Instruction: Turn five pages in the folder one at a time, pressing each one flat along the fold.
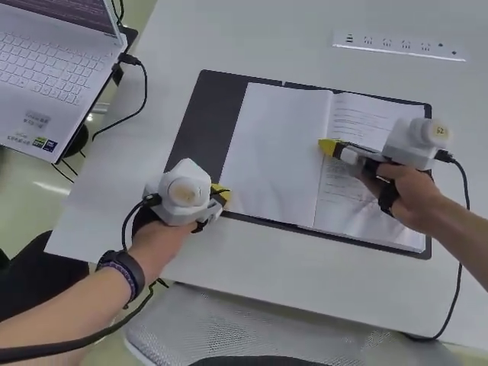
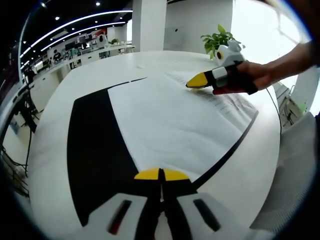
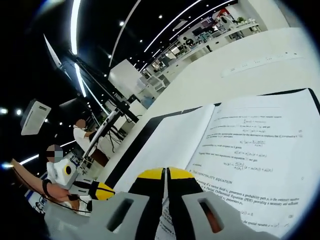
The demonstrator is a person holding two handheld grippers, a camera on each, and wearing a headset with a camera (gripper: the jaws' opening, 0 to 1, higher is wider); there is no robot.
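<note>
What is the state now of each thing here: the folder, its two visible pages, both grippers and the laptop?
folder: open, lying flat.
left page: blank side up.
right page: printed side up.
left gripper: fingers shut, at the lower left corner of the left page.
right gripper: fingers shut, tips down by the fold.
laptop: lid open.

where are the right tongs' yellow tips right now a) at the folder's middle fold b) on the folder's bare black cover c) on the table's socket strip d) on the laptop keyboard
A: in the head view the shut right tongs sit at the middle fold of the open black folder, between the blank white page and the printed page.
</note>
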